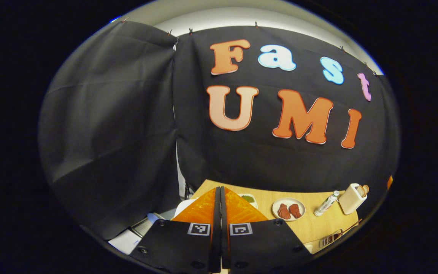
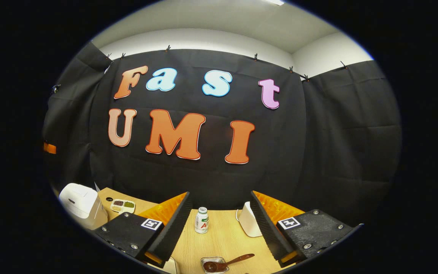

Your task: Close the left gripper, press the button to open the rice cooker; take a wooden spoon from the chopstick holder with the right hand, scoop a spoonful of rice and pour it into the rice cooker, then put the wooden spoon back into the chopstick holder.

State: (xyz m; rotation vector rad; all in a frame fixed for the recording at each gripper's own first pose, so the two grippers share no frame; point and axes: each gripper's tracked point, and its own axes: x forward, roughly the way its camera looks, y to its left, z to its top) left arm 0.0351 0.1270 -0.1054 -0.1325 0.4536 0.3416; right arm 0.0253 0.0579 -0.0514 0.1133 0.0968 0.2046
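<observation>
Wood-grain table [image 2: 219, 239], lower middle of the right gripper view. My right gripper [image 2: 219, 224] has its fingers spread wide, nothing between them but tabletop; I judge that's readiness for the spoon pick. A white bottle [image 2: 202, 220] stands upright in the gap, and a white holder-like object [image 2: 248, 223] sits just beside the right finger, partly hidden, so I cannot tell if it is the chopstick holder. At bottom centre a wooden spoon [image 2: 228, 262] rests with its bowl in a small clear tray [image 2: 213, 263].

Rice cooker [image 2: 82, 205], lower left of that view, lid down, button not yet pressed by my reading. A small divided dish [image 2: 122, 206] lies just right of it.

In the left gripper view, my left gripper [image 1: 219, 213] has its fingers pressed together on nothing, which suits poking the button. It points high at the cloth wall. This view adds what the other lacks: a plate with two reddish pieces [image 1: 288, 209], a lying tube [image 1: 326, 203], a tilted white container [image 1: 352, 198], lower right.
</observation>
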